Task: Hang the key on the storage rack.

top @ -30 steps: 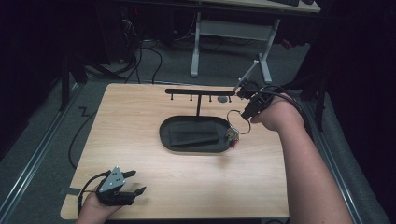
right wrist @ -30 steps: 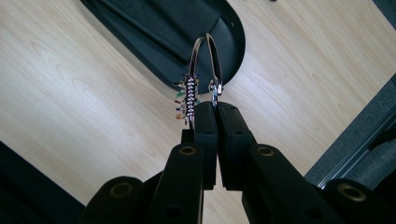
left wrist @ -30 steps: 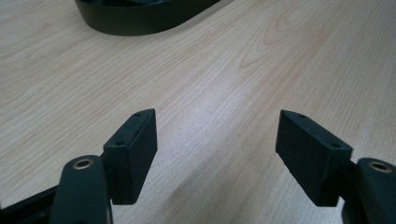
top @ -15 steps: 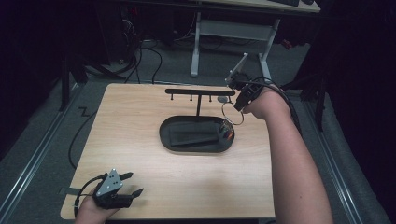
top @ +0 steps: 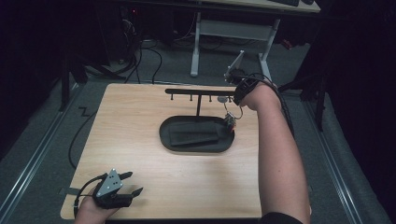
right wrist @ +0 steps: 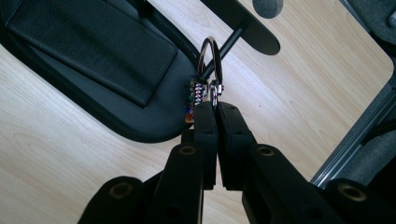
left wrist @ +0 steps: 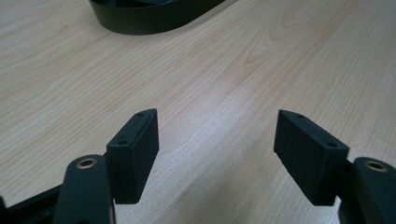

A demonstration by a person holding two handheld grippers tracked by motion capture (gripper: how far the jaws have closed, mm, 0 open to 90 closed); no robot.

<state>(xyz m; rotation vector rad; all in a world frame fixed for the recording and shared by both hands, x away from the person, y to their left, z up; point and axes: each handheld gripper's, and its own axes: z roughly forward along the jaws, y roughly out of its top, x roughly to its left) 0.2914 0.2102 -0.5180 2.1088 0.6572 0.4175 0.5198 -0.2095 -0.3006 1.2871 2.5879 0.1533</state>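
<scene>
Nearest to us, the left tool [top: 122, 185] rests at the front left corner of the pale wooden tabletop [top: 140, 121], jaws spread wide with nothing between them; the left gripper view shows bare wood grain between the pads.

Mid-tabletop sits a black oval tray [top: 164, 136] carrying a flat black leather wallet [top: 194, 136].

Beyond its right end, the right tool [right wrist: 214, 108] is clamped on a small metal key ring with a coloured bead charm [right wrist: 208, 65], held over the tray's rim just below the black T-shaped hook rack [top: 198, 92]. We judge the ring light, stiff and slippery; the charm dangles loosely. The best hold is at the swivel link, leaving the loop free for a hook. The right forearm reaches far forward, wrist bent down.
</scene>
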